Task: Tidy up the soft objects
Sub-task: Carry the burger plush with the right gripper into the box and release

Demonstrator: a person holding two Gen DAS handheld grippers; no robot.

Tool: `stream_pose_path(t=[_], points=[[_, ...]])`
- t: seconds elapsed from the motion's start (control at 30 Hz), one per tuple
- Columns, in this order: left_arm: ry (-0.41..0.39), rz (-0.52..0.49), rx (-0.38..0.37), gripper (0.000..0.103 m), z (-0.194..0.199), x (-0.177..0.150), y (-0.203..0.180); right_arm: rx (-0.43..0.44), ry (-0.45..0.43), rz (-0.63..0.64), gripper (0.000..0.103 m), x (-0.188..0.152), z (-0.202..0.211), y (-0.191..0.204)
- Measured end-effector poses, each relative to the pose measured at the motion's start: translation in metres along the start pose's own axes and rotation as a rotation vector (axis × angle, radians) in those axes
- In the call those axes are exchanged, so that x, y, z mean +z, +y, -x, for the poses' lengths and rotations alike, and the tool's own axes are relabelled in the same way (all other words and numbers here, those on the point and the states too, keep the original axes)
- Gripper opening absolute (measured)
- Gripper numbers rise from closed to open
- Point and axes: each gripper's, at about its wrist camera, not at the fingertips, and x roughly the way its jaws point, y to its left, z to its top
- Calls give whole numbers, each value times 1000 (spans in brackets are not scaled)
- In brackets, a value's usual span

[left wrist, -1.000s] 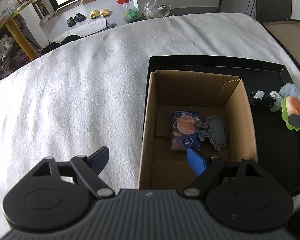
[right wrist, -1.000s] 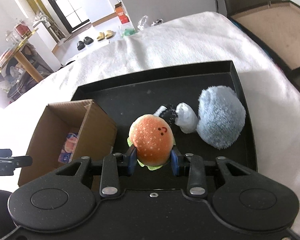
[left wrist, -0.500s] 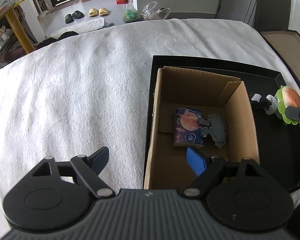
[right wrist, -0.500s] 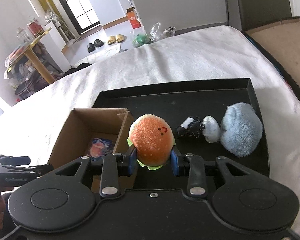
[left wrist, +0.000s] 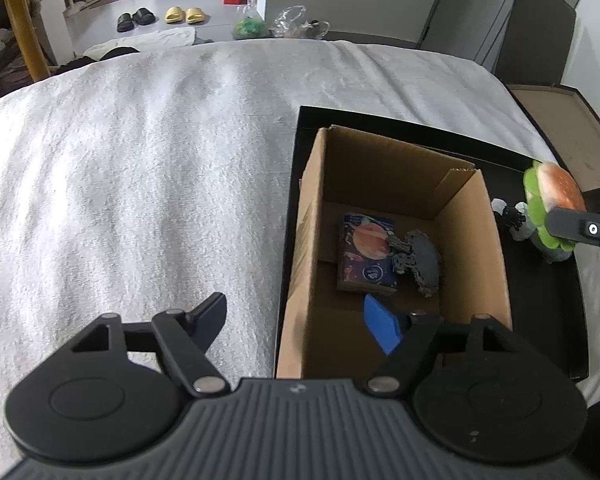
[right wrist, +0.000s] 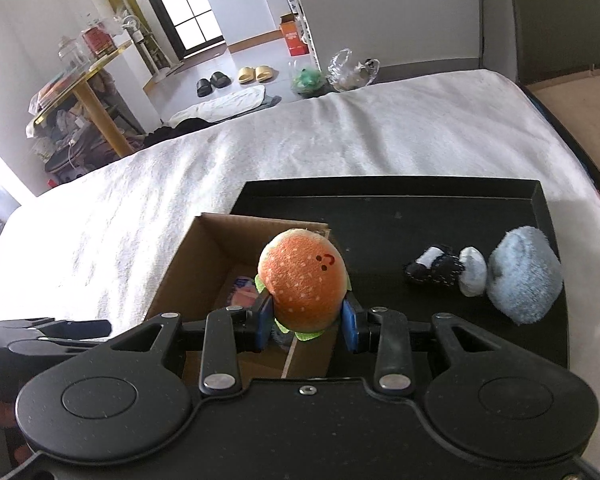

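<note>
My right gripper (right wrist: 306, 320) is shut on an orange burger plush (right wrist: 302, 276) and holds it above the near right corner of an open cardboard box (right wrist: 220, 248). The left wrist view shows the burger plush (left wrist: 556, 192) raised beside the box's right wall (left wrist: 472, 248). My left gripper (left wrist: 294, 322) is closing, with the box's left wall between its jaws and the pads not touching it. In the box lie a tissue pack (left wrist: 366, 252) and a dark grey plush (left wrist: 422, 260). A black-and-white plush (right wrist: 432, 270) and a pale blue fluffy plush (right wrist: 524, 276) lie on the black tray (right wrist: 380, 216).
The tray and box rest on a white blanket (left wrist: 140, 180) covering a bed. A brown-lined dark lid (left wrist: 564, 132) lies off the bed's right side. Slippers, bags and a yellow-legged table stand on the floor beyond the far edge.
My right gripper has lifted the burger plush and carried it left from the tray to the box's edge. My left gripper has moved toward the box and its jaws have narrowed.
</note>
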Motion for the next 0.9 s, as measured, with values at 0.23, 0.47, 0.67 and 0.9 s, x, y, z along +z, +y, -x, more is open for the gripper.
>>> stream_pose_path(t=[0.23,0.47,0.67,0.9], points=[[9,-25,-35,47,-5,-3,1,7,25,30,35,0,-7,22],[41,-42,-65,19,-8,-8,2,25,63,37,35,-4,-18,44],[51,-38,-68,9,-10,-10,5,38,87,42,35,-5,-26,62],[54,-44,-74,9,-10,-10,7,54,100,45,35,-4,-32,78]])
